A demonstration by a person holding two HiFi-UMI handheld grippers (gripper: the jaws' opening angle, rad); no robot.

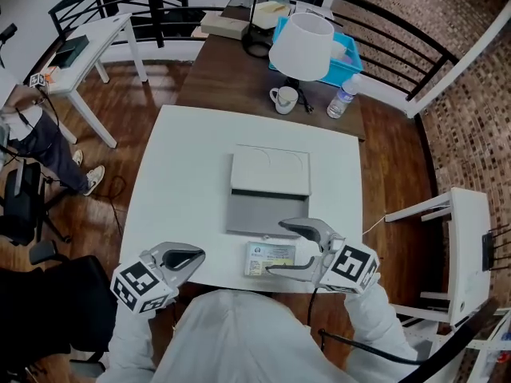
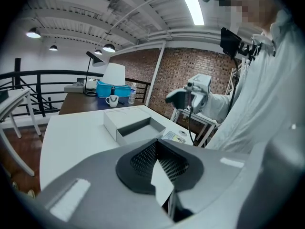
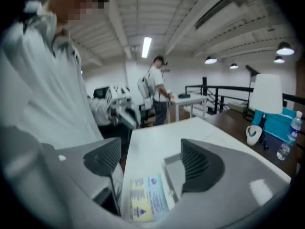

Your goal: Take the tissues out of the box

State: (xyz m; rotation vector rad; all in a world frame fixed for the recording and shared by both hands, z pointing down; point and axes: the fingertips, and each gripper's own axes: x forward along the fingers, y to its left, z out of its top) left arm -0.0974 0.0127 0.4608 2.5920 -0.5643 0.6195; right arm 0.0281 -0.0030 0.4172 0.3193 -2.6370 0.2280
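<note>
Right gripper (image 1: pixel 275 249) fingers spread around flat, printed tissue packet (image 1: pixel 270 259); left gripper (image 1: pixel 196 256) fingers pressed together.

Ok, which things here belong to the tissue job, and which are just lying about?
Job: open white-and-grey cardboard box; flat printed tissue packet; right gripper, open over the packet.
Lying about: white-shaded lamp; white mug; clear plastic water bottle; blue plastic tray.

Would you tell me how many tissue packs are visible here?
1: the tissue pack lies on the white table before the open box, by the right gripper's open jaws. More may hide under the lid.
</note>
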